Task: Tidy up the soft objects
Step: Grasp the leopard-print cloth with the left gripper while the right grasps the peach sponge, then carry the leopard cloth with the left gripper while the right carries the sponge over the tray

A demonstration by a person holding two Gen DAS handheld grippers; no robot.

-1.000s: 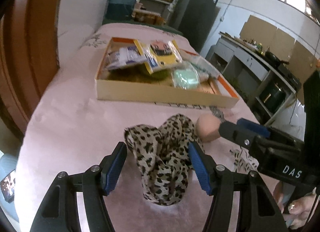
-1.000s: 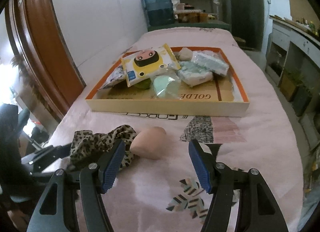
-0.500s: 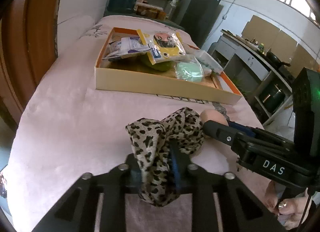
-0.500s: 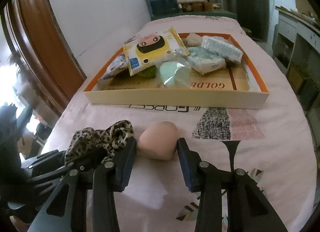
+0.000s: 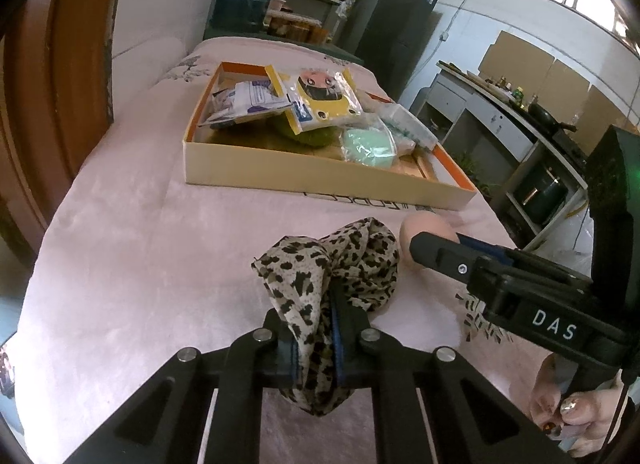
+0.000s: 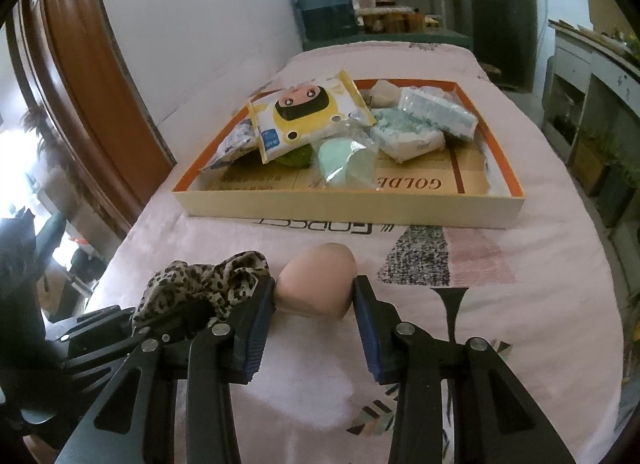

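Observation:
A leopard-print cloth [image 5: 340, 264] lies bunched on the pink tablecloth, also in the right wrist view [image 6: 208, 284]. My left gripper [image 5: 316, 344] is shut on the cloth. A peach soft sponge [image 6: 318, 282] lies just right of the cloth; it shows partly in the left wrist view [image 5: 426, 230]. My right gripper [image 6: 314, 296] has closed on the sponge, with both pads touching its sides. A shallow cardboard tray [image 6: 348, 210] behind holds soft packs: a yellow wipes pack [image 6: 308, 112], a mint sponge [image 6: 344, 162] and tissue packs [image 6: 436, 114].
The tray [image 5: 320, 180] sits across the table's middle. A white wall and a brown wooden frame [image 6: 92, 76] stand on the left. A blue water jug [image 6: 324, 6] and shelves stand beyond the table's far end. A counter [image 5: 520, 120] runs along the right.
My left gripper has closed on the leopard cloth. My right gripper has moved forward around the peach sponge and its jaws have narrowed onto it.

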